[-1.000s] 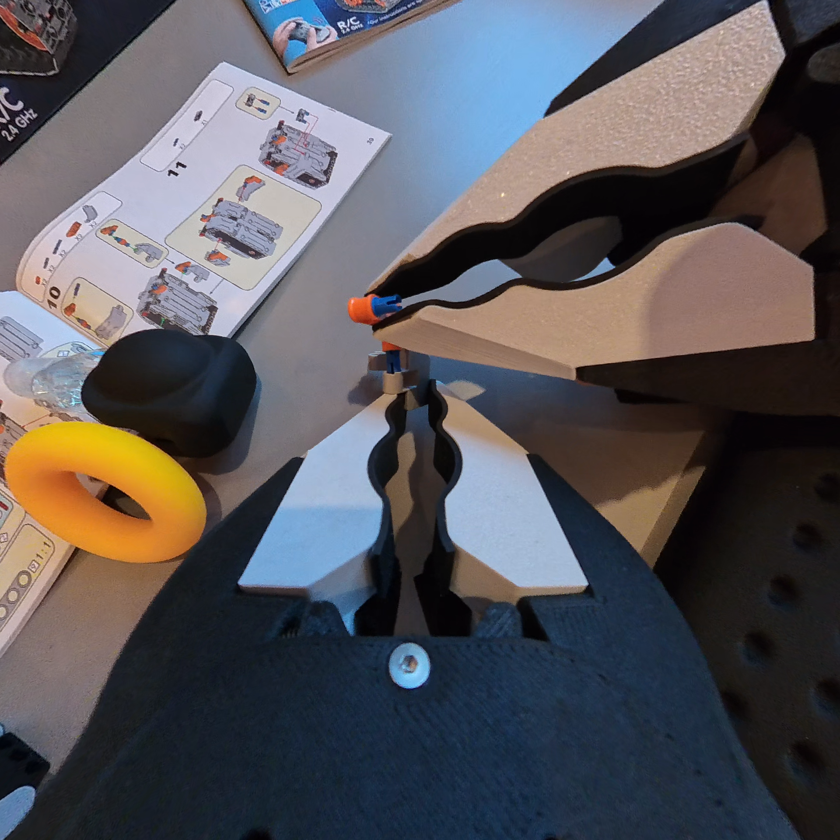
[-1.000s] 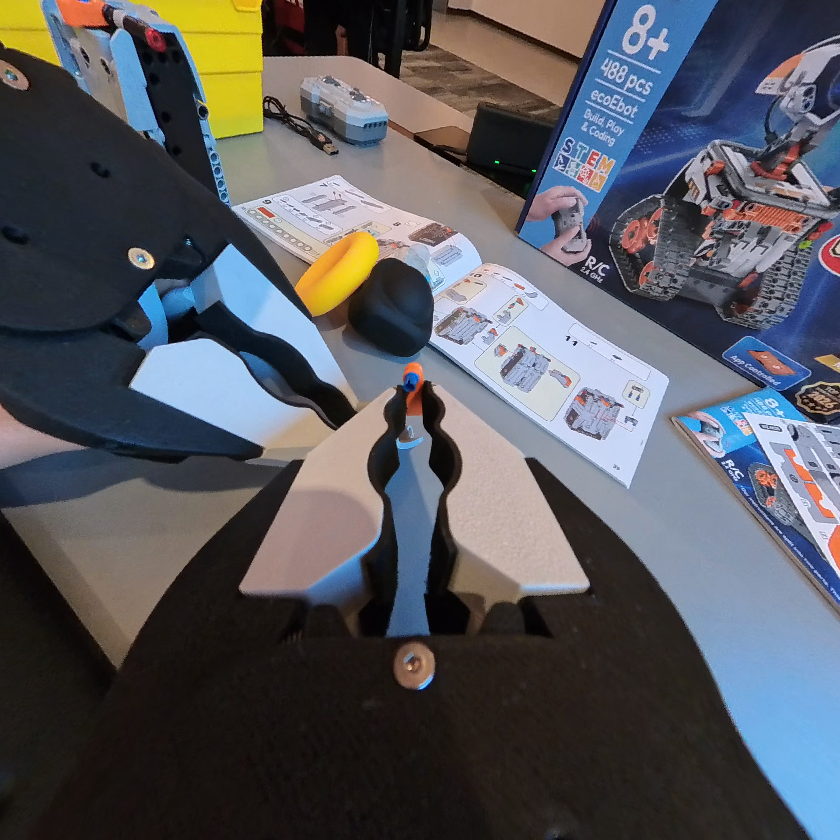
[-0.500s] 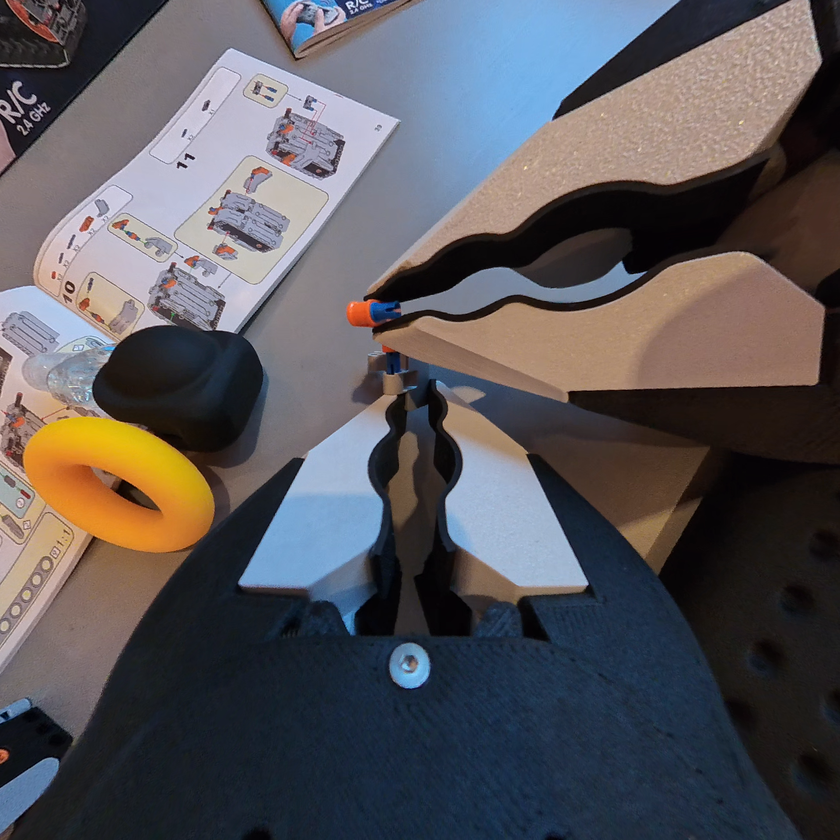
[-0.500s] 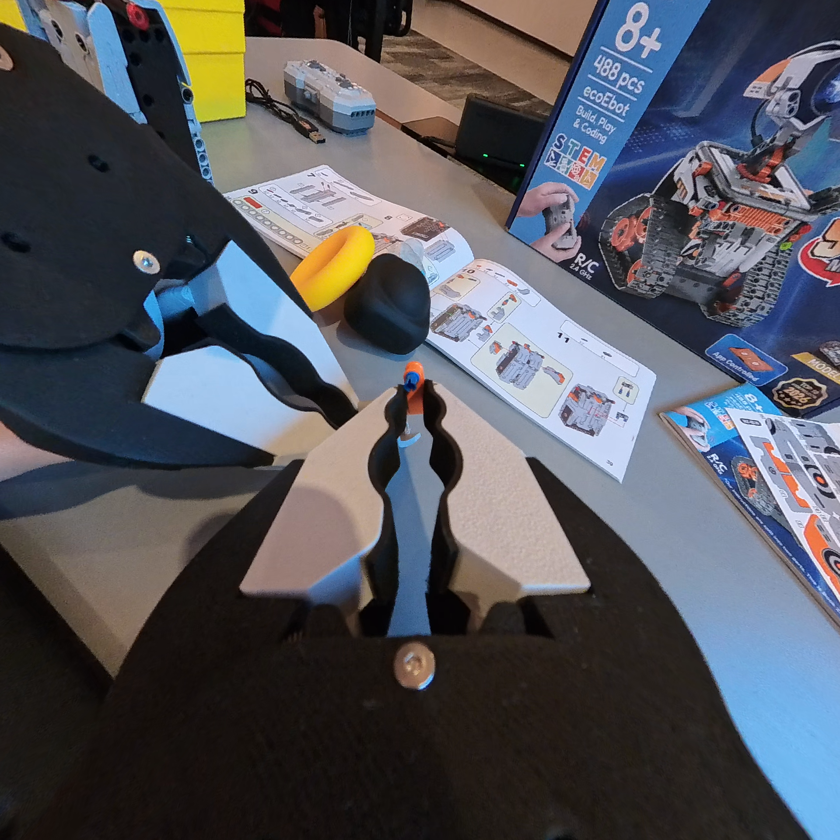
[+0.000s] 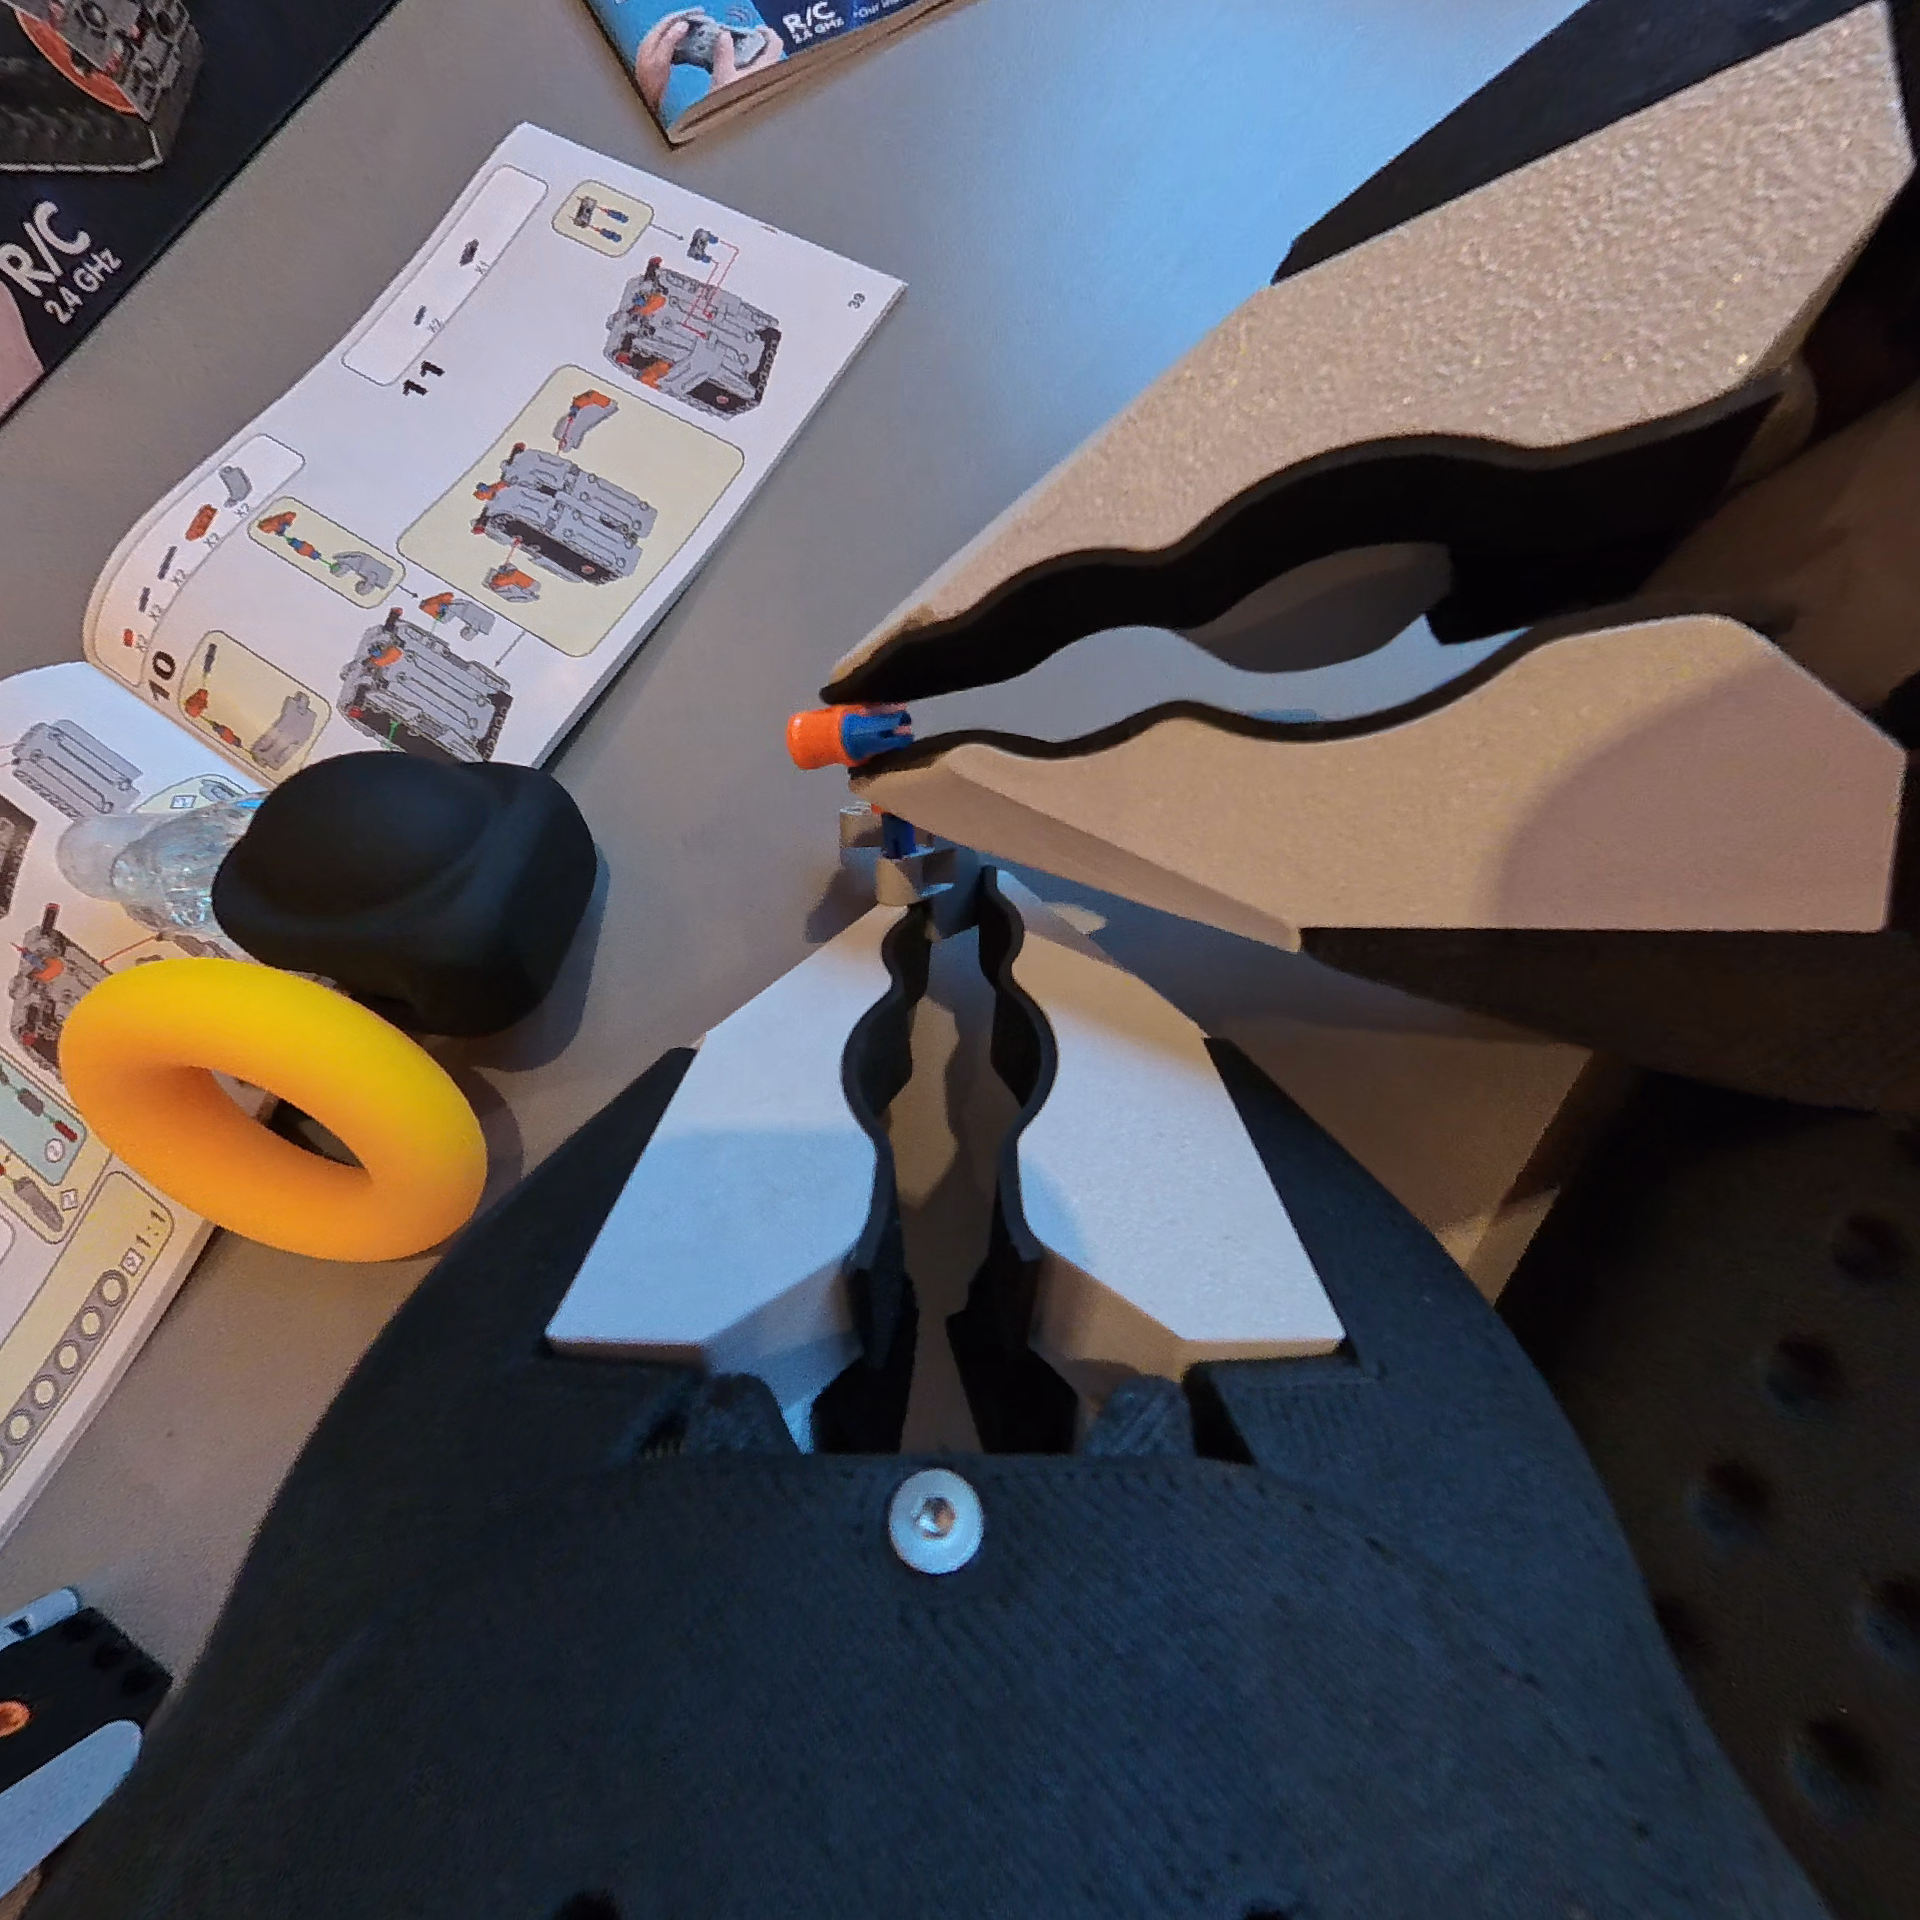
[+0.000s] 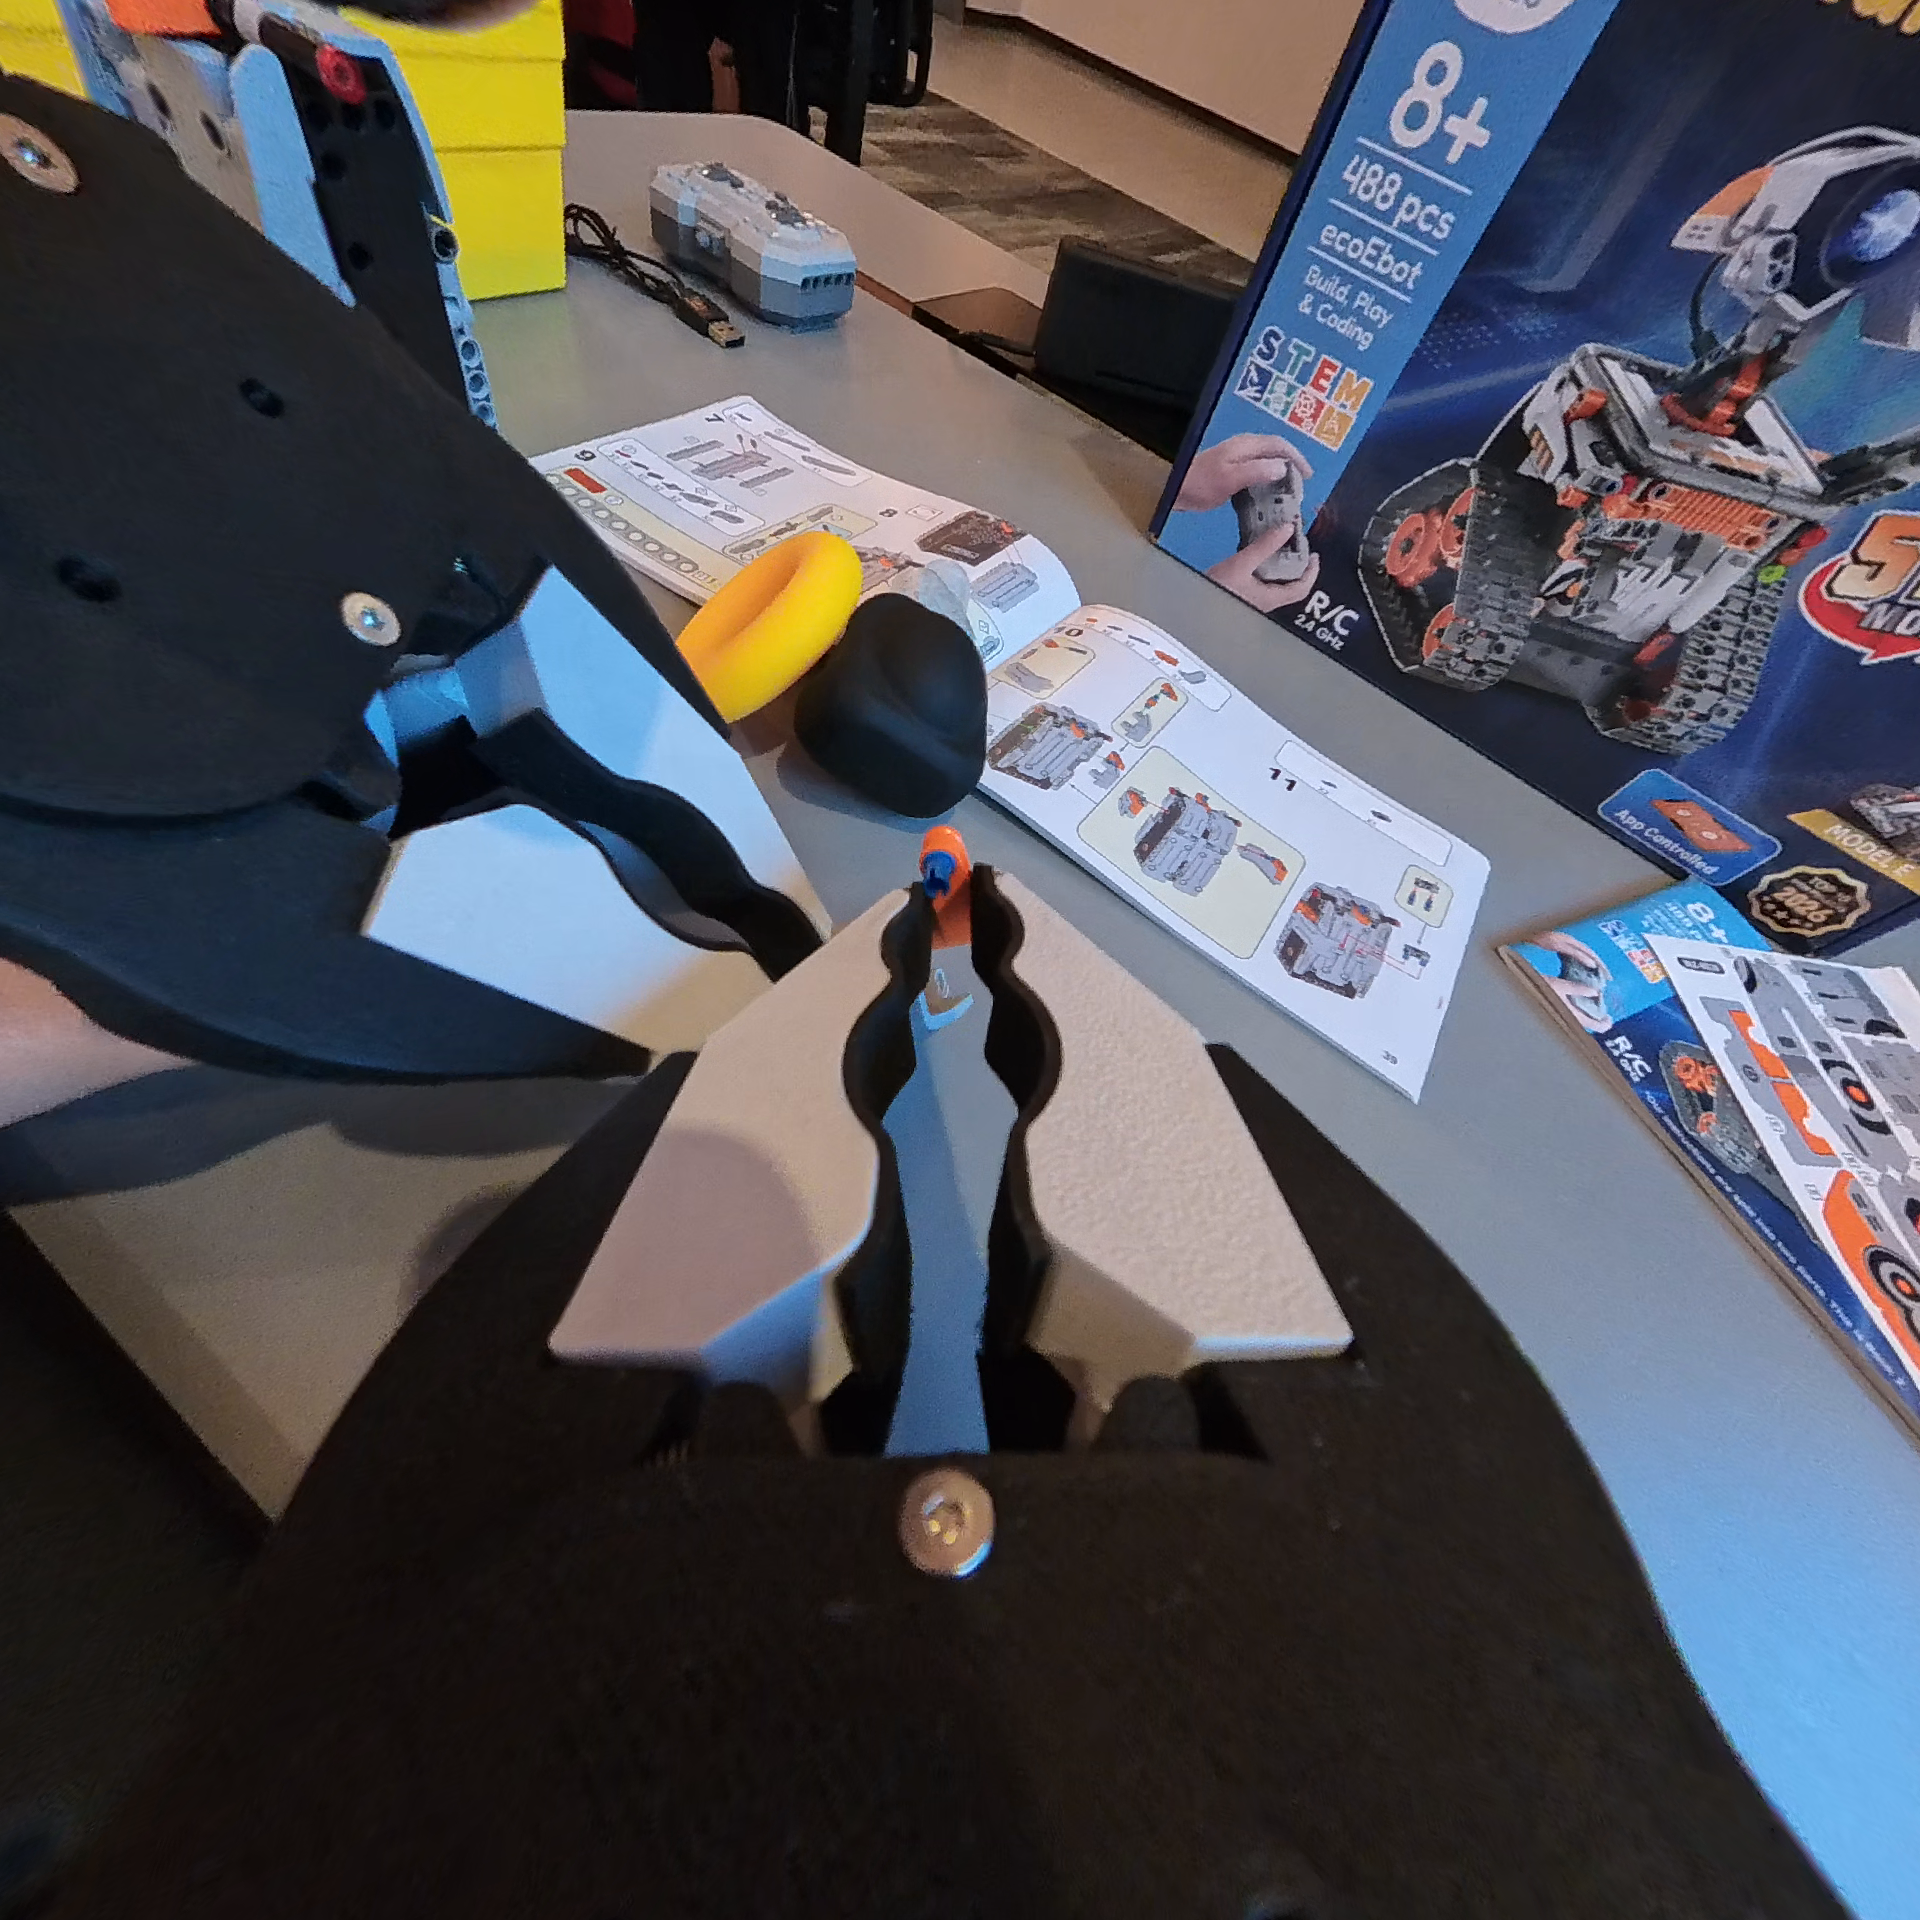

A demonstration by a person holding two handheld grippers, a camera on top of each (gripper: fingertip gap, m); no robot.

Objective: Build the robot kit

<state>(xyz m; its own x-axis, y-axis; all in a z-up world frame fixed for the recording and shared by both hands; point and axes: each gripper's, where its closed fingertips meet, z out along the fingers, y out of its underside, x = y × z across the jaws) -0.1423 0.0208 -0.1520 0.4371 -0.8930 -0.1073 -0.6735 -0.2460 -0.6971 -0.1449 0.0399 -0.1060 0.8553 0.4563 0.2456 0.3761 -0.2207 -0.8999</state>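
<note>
Orange-and-blue pin (image 6: 943, 871) was pinched at the right gripper (image 6: 948, 896) tips, above the grey table (image 6: 1558, 1299) near its front edge.
Left gripper (image 5: 940, 902) was clamped on a small grey connector piece (image 5: 902, 864), just beside that pin. Beyond lay a black lump (image 5: 410, 883), a yellow ring (image 5: 265, 1107) and an open instruction booklet (image 5: 499, 447).
</note>
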